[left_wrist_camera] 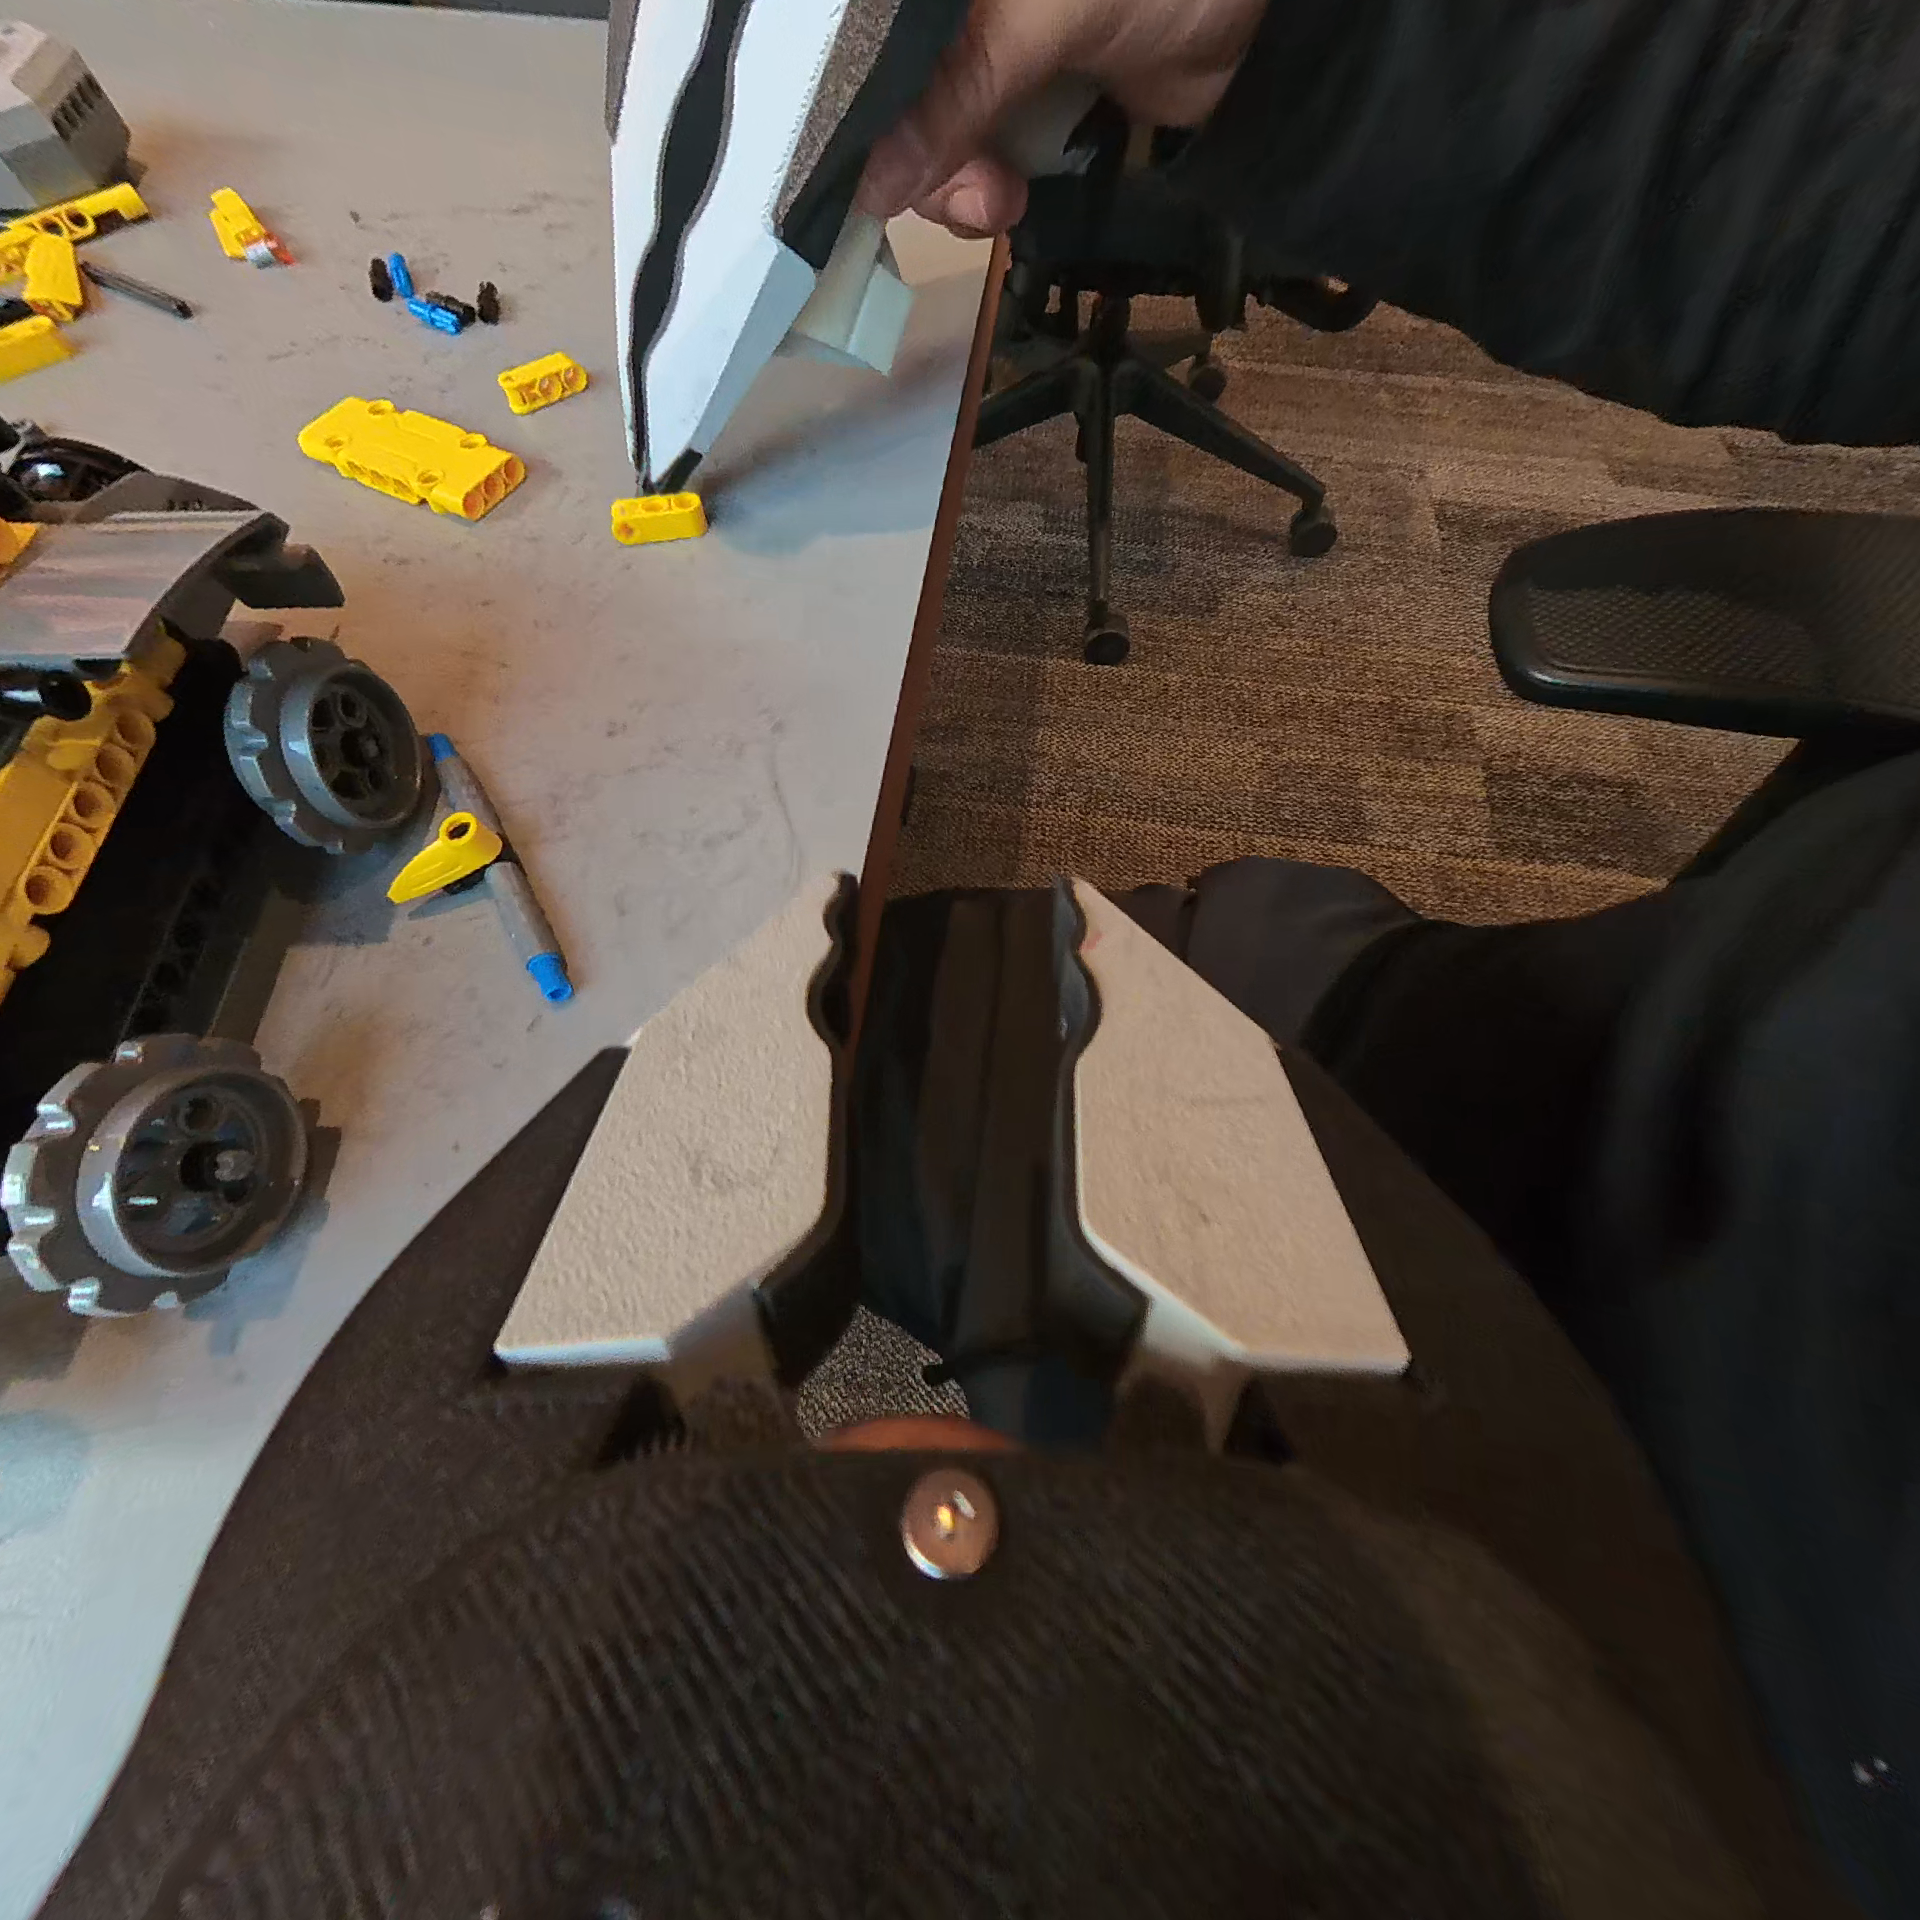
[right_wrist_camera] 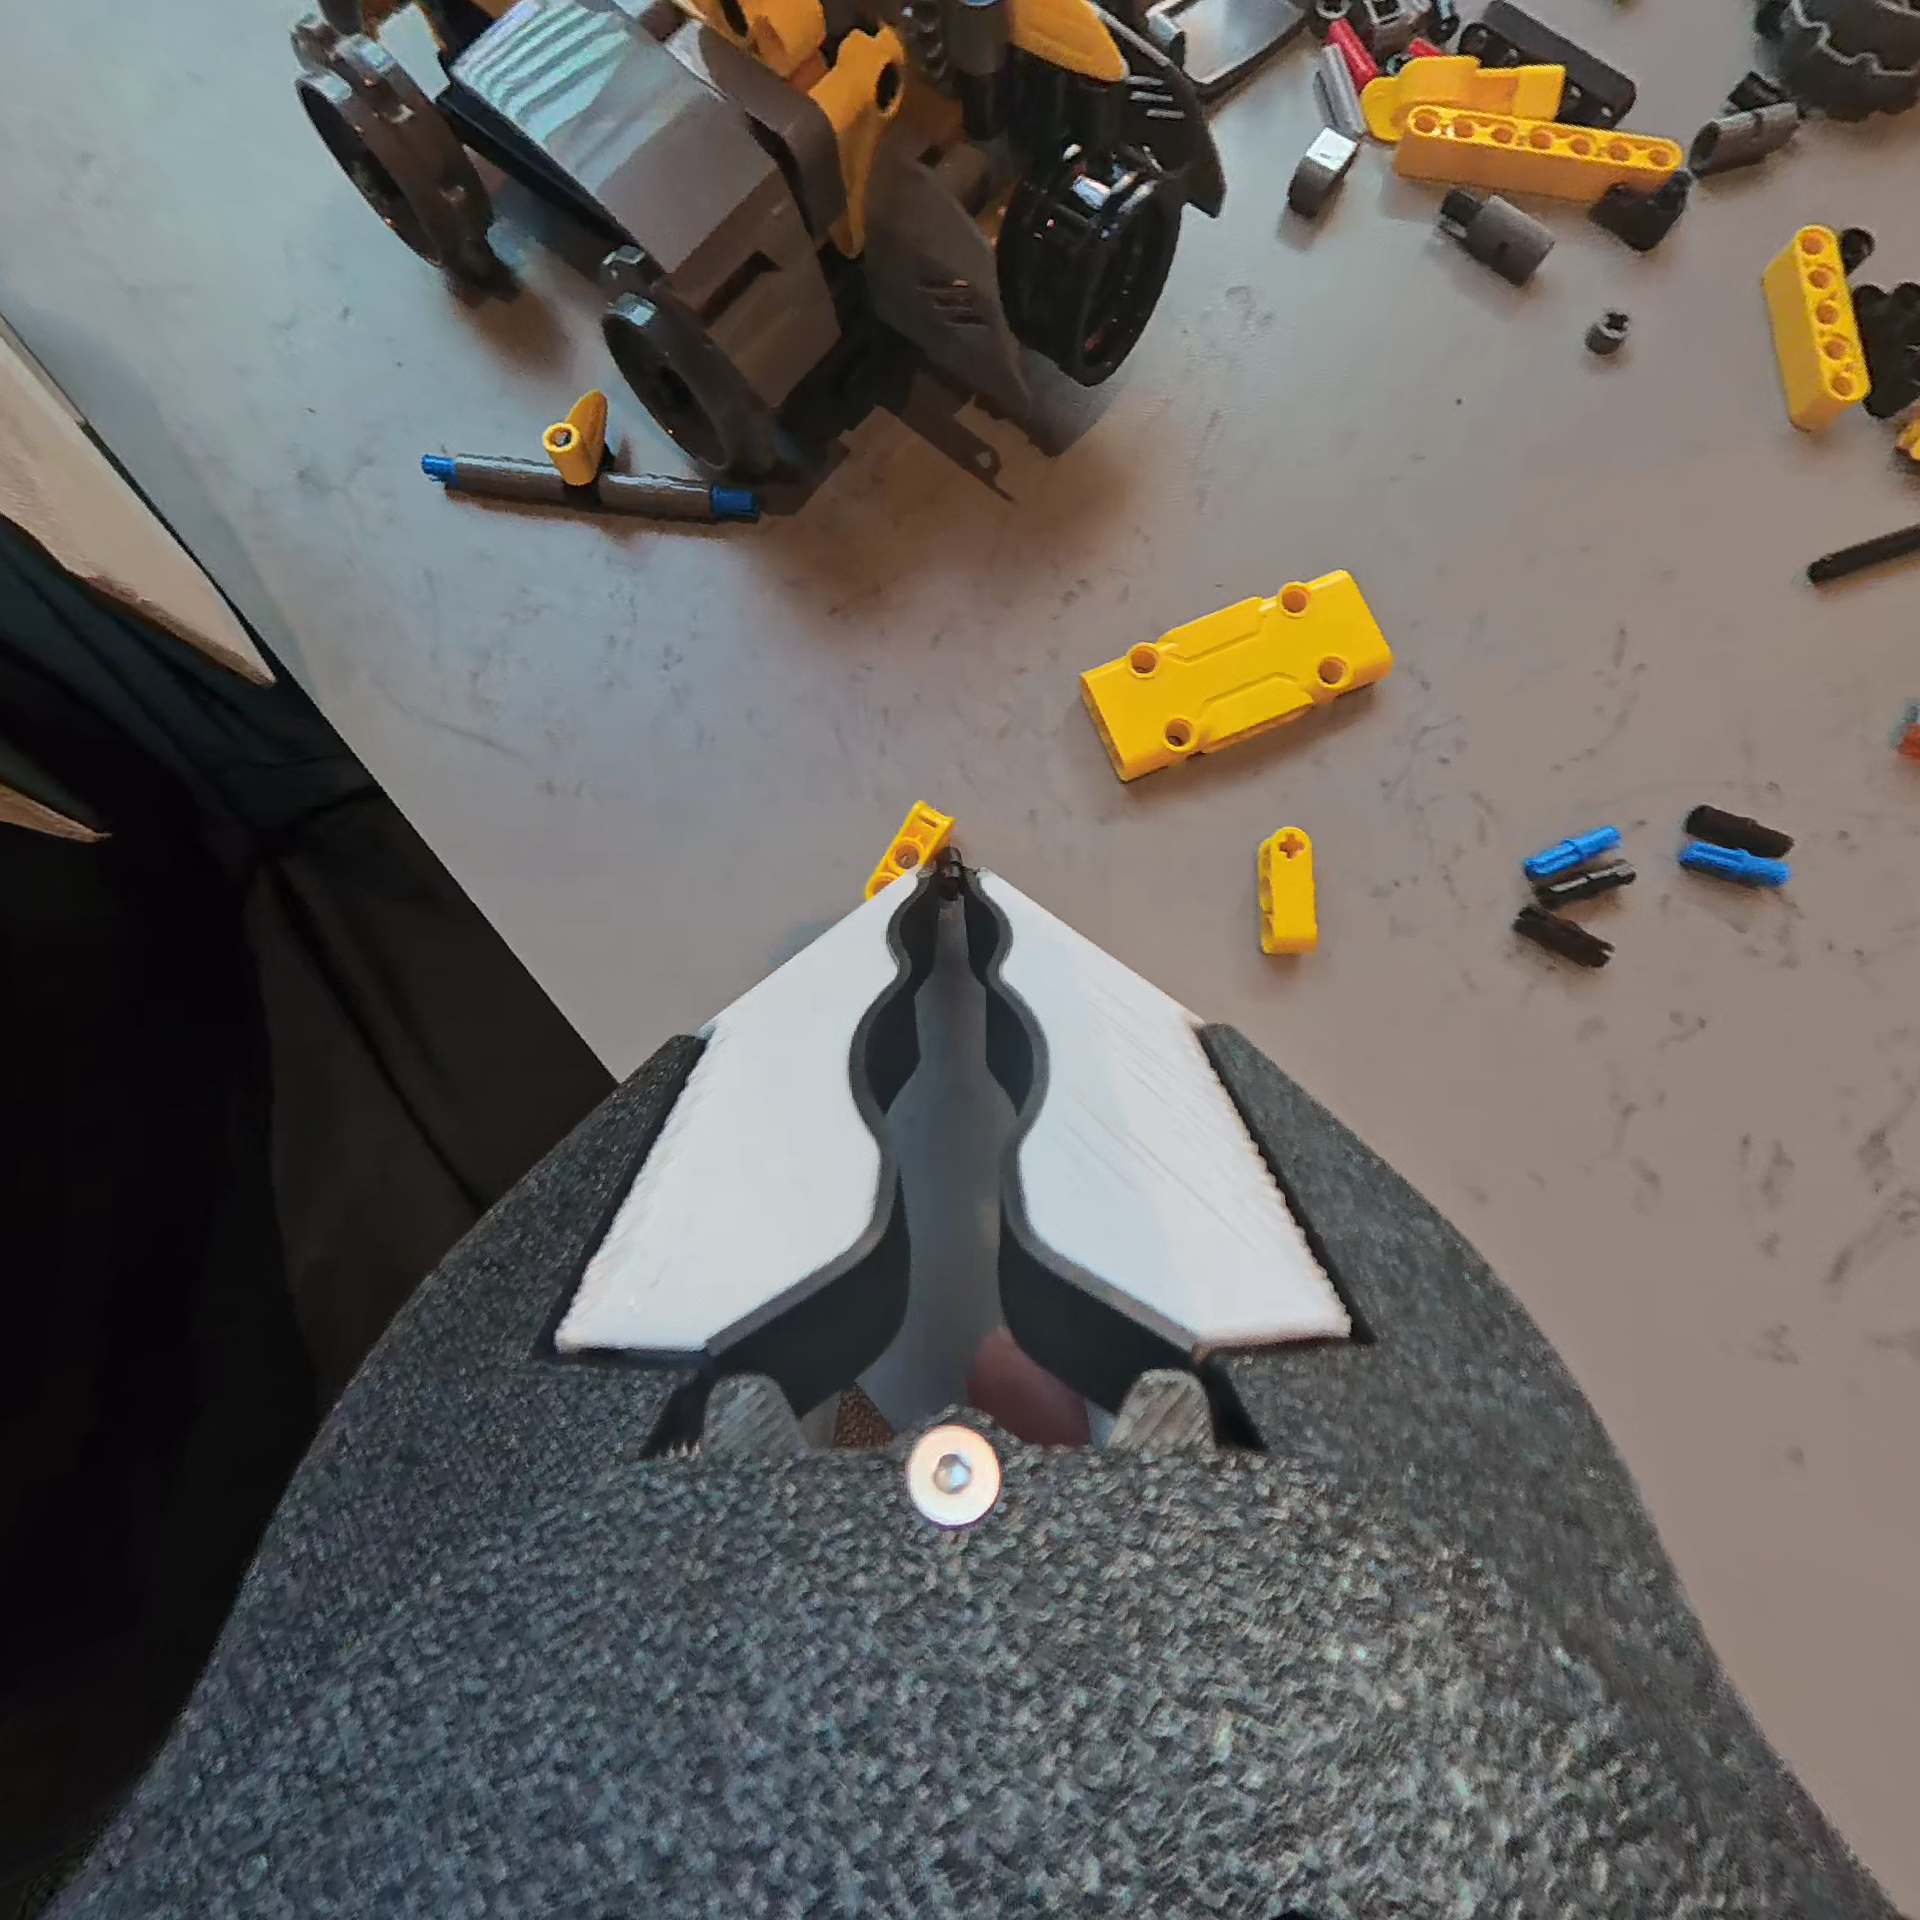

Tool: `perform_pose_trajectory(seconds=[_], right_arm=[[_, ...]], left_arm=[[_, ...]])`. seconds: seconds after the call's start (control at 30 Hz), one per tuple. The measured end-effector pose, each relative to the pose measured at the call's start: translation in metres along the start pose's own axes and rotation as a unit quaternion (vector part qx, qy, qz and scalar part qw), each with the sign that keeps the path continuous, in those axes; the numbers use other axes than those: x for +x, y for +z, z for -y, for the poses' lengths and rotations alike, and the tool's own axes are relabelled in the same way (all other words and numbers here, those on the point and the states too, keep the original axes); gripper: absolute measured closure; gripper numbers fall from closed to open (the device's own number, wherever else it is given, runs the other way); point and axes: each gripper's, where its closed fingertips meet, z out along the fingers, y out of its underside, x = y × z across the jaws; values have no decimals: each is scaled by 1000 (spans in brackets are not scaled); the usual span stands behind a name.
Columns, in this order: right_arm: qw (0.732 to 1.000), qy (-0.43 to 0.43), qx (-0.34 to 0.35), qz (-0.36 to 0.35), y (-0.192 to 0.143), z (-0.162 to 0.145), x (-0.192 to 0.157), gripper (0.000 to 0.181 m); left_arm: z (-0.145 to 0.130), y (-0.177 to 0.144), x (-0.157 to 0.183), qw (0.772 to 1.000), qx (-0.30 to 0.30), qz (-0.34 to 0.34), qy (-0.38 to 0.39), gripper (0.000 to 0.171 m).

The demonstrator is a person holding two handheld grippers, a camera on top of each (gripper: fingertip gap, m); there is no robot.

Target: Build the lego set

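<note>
**Q:** Pale grey mottled desk [right_wrist_camera: 623,675]: what does each view add?

**A:** Only the left wrist view shows brown carpet [left_wrist_camera: 1351,727], a black five-legged office chair [left_wrist_camera: 1122,416] and a black mesh armrest [left_wrist_camera: 1704,623] beyond the desk's brown-rimmed edge. It also shows a hand [left_wrist_camera: 1049,104] holding the right gripper [right_wrist_camera: 948,875]. Only the right wrist view shows long yellow holed beams [right_wrist_camera: 1538,151] among loose parts at the far right of the desk.

**Q:** State of the claws?

**A:** The left gripper [left_wrist_camera: 951,894] is released, with its white textured fingers [left_wrist_camera: 707,1164] spread. It grasps nothing and hangs over the desk's near edge. The right gripper is clenched and tilted tip-down near the same edge. A small black part [right_wrist_camera: 949,860] appears pinched at its tips, though its kind is too small to tell. It touches a small yellow two-hole plastic beam [right_wrist_camera: 911,847] lying on the desk.

**Q:** Surroundings?

**A:** A flat yellow four-holed plastic panel [right_wrist_camera: 1236,675] and a short yellow beam [right_wrist_camera: 1286,891] lie near the tips. Blue and black plastic pins [right_wrist_camera: 1652,873] lie farther right. A yellow-and-grey brick-built vehicle with toothed grey wheels [right_wrist_camera: 665,156] stands toward the far side. A grey axle with blue ends and a yellow cam [right_wrist_camera: 587,483] lies just beside its wheel. In the right wrist view, the gripper's own fingers hide part of the two-hole beam.
</note>
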Motion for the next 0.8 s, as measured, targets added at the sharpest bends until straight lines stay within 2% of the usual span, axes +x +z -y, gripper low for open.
perform_pose_trajectory(seconds=[0.6, 0.8], right_arm=[[1000, 0, -3, 17, 8, 10, -33, 177], [1000, -5, -6, 9, 4, 13, -28, 177]], left_arm=[[-9, -14, -2, 1000, 10, 5, 1, 138], [-9, -16, -4, 1000, 9, 9, 1, 138]])
